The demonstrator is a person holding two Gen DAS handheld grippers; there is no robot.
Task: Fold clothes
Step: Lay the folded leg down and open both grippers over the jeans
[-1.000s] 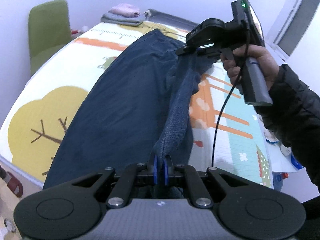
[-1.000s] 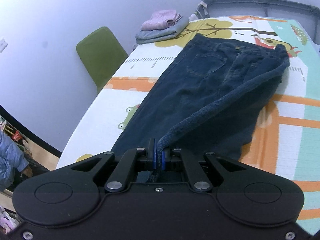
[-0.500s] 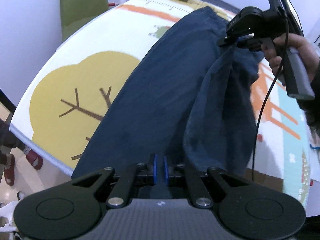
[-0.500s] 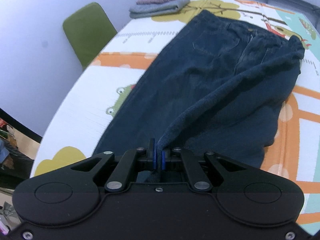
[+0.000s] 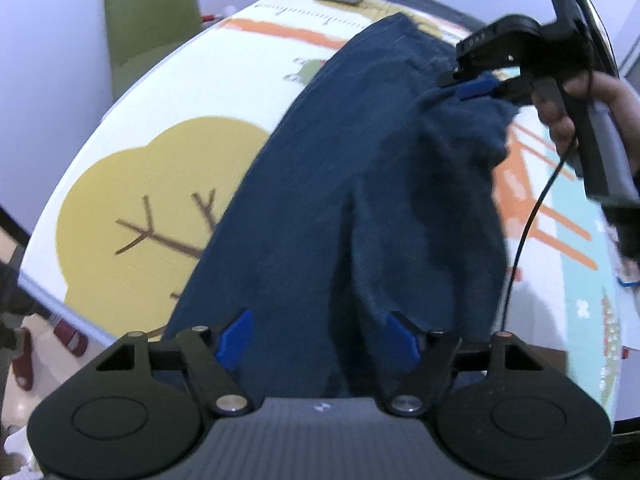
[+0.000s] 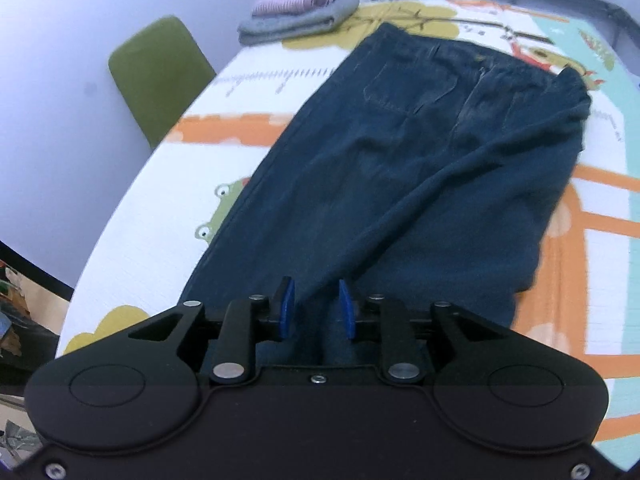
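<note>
Dark blue jeans [image 5: 320, 184] lie lengthwise on the cartoon play mat [image 5: 132, 184], one leg folded over the other. My left gripper [image 5: 319, 338] hangs over the hem end. Its jaws are opening wide, and the cloth lies loose between the blue pads [image 5: 236, 336]. My right gripper [image 6: 316, 309] is over the jeans [image 6: 400, 160] nearer the waist. Its jaws are opening too, and a denim ridge runs between the pads without being pinched. In the left wrist view a hand holds the right gripper [image 5: 470, 86] just above the bunched cloth.
A green chair [image 6: 160, 76] stands beyond the mat's left edge. A stack of folded clothes [image 6: 300, 12] sits at the far end. The right gripper's black cable [image 5: 532, 220] hangs over the mat. Red shoes [image 5: 68, 336] lie on the floor below the near corner.
Both grippers came down with the lifted jeans leg, laid it over the other leg, and went from shut on its edge to open. The cloth has dropped out of their grip.
</note>
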